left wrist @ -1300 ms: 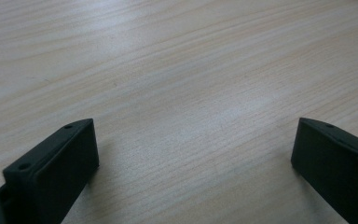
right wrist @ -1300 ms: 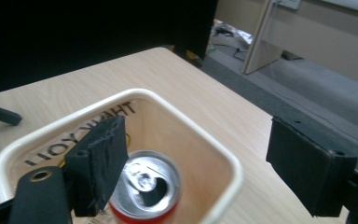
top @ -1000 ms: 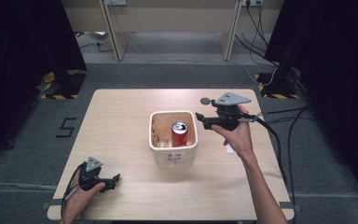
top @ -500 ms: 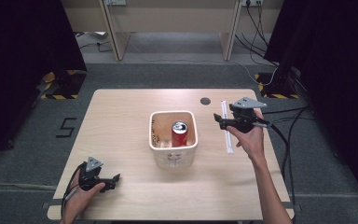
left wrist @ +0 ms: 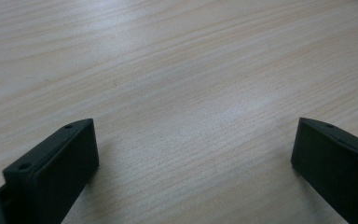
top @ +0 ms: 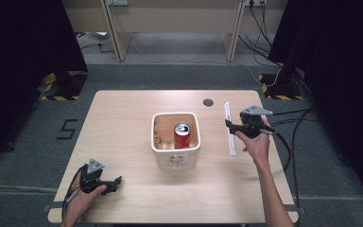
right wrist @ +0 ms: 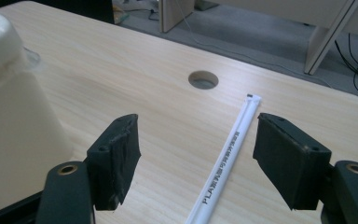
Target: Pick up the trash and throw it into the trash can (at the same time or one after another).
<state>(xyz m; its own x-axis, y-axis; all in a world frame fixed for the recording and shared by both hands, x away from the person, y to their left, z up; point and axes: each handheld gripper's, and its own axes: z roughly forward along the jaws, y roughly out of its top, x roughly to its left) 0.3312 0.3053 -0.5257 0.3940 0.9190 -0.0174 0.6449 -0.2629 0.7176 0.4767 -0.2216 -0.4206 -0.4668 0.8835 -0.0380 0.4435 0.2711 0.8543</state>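
1. Nearest you, your left gripper [top: 105, 181] sits low at the front left corner of the tabletop [top: 123, 123], fingers [left wrist: 51, 172] spread wide with bare wood grain between them. It is idle, well apart from everything else.

2. Over on the right side, your right gripper [right wrist: 198, 163] has its fingers [right wrist: 114, 158] spread, and the wrapped straw [right wrist: 230, 154] runs up between them, nearer the right finger than the left. Nothing is pinched yet.

3. In the high view the wrapped straw [top: 229, 127] lies flat on the tabletop, just to the right of the white tub [top: 176, 156] and apart from it, pointing toward the round cable hole [top: 208, 102]. Your right gripper [top: 232, 126] hovers beside its middle.

4. Step in hand, as I read it: lining up for a pick of the straw.

5. The next move calls for centring: shift a touch toward the right finger so the straw sits midway, then come down until the fingertips are at the wood and squeeze across its narrow width. It is thin and flat, so a high close may slide over it.

6. Further in, the red can [top: 182, 135] stands upright inside the tub, the likely place for the straw.
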